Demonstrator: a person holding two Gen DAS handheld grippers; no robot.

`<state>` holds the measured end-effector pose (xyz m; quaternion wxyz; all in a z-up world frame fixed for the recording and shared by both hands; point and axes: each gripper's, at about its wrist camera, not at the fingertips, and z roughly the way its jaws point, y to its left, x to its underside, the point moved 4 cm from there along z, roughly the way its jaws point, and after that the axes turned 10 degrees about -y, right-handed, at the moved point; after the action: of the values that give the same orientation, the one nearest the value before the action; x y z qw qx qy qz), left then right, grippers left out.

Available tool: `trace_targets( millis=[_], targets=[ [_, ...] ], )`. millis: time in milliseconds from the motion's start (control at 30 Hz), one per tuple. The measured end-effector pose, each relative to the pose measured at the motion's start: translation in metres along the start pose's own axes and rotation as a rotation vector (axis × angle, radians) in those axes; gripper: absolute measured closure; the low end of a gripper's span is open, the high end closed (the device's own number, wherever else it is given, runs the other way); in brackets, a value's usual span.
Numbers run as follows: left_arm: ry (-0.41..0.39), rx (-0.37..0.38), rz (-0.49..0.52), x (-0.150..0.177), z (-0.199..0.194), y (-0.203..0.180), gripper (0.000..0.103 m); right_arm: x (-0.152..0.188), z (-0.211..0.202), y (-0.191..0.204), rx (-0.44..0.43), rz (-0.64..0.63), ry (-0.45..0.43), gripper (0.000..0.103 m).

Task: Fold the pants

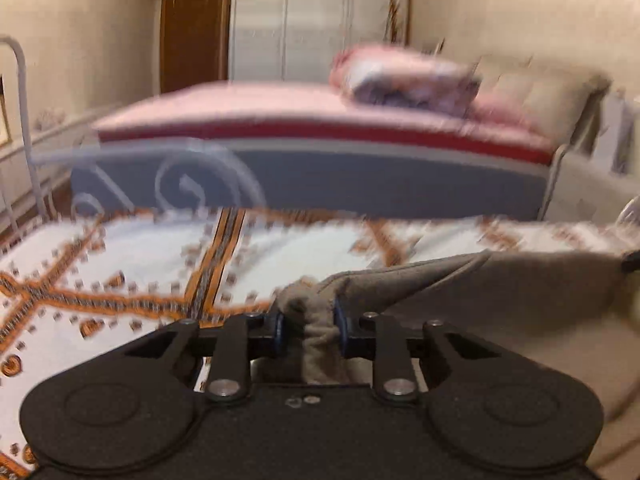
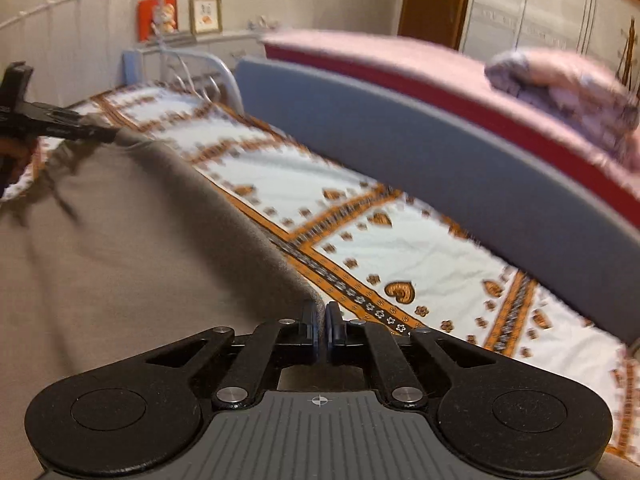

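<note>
A: Start at the left gripper (image 1: pixel 309 322); what is it doing?

B: Its jaws are clamped on a bunched wad of the grey pants (image 1: pixel 460 292); the cloth bulges above the blue pads (image 1: pixel 341 322) and hangs below them, so the pads are half covered.

A: And the right gripper (image 2: pixel 321 326)?

B: Jaws pressed together on a thin edge of the same pants (image 2: pixel 132 248); only a sliver of fabric shows between them.

A: Where do the pants lie?

B: Stretched between the two grippers, above the patterned bedspread (image 2: pixel 400 240); in the right wrist view the left gripper (image 2: pixel 114 136) appears far off at the left edge, pinching the other corner; a bit of a hand (image 2: pixel 16 156) shows behind it, cut off by the frame.

A: What is hard to make out?

B: The left wrist view is smeared; the bedspread (image 1: pixel 120 272) pattern blurs, and the far end of the pants runs out of frame to the right; I cannot tell waistband from leg.

A: Counts?

B: Two grippers; one pair of pants; two beds, the near one under the bedspread and a second bed (image 1: pixel 320 168) beyond with a pink cover; one folded quilt (image 1: pixel 408 76) on it; one white wardrobe (image 1: pixel 316 20) behind; one small framed picture (image 2: pixel 206 14) on a ledge.
</note>
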<state>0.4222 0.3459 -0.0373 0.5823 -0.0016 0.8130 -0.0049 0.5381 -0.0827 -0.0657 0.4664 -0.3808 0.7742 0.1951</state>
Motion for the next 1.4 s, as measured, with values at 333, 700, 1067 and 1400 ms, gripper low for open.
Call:
trace_targets(
  millis=[333, 700, 1067, 1400],
  targets=[
    [-0.111, 0.074, -0.079, 0.037, -0.163, -0.025, 0.069, 0.051, -0.179, 0.131, -0.001, -0.114, -0.071, 0.099],
    [0.002, -0.079, -0.506, 0.096, -0.214, -0.036, 0.048, 0.131, -0.268, 0.16, 0.192, 0.209, -0.156, 0.097],
    [0.093, -0.099, -0.664, 0.114, -0.175, -0.033, 0.058, 0.133, -0.238, 0.117, 0.204, 0.58, -0.207, 0.041],
    [0.031, -0.021, -0.879, 0.124, -0.149, -0.004, 0.06, 0.178, -0.183, 0.079, 0.082, 1.065, -0.235, 0.048]
  ],
)
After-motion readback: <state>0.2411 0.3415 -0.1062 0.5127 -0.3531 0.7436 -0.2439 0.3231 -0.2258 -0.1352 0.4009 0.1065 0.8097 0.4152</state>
